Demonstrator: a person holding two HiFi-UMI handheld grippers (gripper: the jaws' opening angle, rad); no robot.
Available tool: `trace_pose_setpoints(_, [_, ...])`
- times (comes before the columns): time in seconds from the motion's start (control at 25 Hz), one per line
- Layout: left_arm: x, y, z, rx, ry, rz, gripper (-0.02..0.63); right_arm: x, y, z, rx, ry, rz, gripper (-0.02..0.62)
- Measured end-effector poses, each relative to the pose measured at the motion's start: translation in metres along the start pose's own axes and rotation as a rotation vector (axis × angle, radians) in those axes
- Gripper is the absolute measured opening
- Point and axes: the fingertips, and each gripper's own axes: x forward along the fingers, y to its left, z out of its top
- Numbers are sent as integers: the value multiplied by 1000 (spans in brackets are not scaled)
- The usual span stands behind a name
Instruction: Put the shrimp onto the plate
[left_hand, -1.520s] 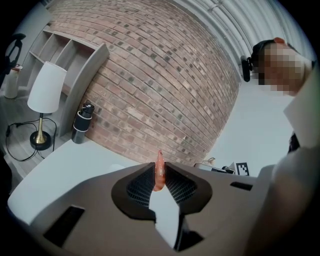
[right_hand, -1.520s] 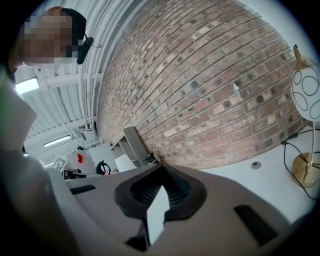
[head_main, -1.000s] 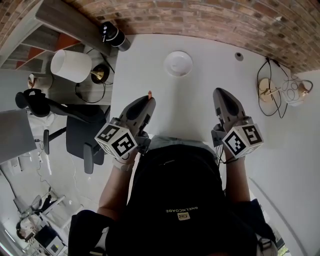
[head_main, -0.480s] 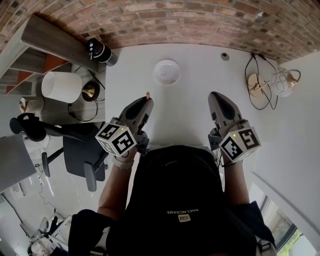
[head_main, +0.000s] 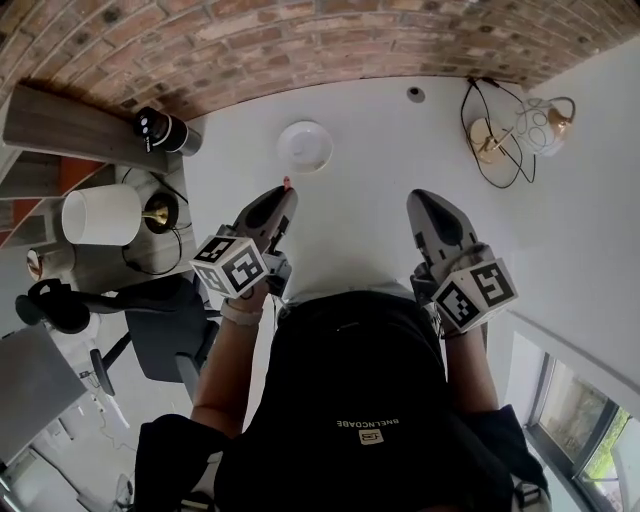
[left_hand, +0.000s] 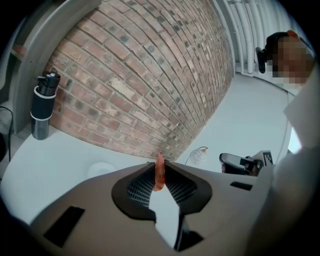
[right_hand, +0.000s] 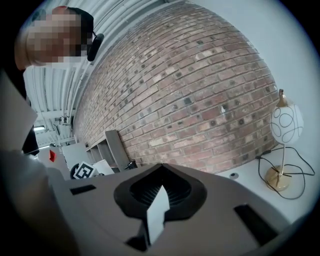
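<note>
You are in the carry step. On the white worktop (head_main: 380, 130), the plate (head_main: 305, 146) lies ahead of the left tongs (head_main: 285, 195), not yet beneath them. These pinch the shrimp (left_hand: 159, 172) upright at their tips (right tongs (head_main: 424, 203) closed, empty). Next, bring it over the plate and release.

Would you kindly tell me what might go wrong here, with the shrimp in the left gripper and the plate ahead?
1. The shrimp is pinched only at the very tips of the left gripper, one end poking out; it may slip onto the table short of the plate.
2. The plate looks shallow, so a release from too high might let the shrimp bounce off.
</note>
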Motion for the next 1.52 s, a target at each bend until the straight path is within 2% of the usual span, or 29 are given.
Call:
trace_pose_setpoints(0.28, [32,19,-13,-1,71,-34,63,-17,-1,-3,18,-7,-79,2])
trace_pose_setpoints(0.48, [56,42,-25,-4,126,-28,63,-27,-1,-9,29,-6,-129,2])
trace_pose_setpoints(1.08, [118,117,-69,34,304,76,63,-42,-11,-30,80,14,-266,2])
trace_pose_setpoints(1.52, [152,152,-100,31,409,130,63,-51,-31,-36,118,28,-349,2])
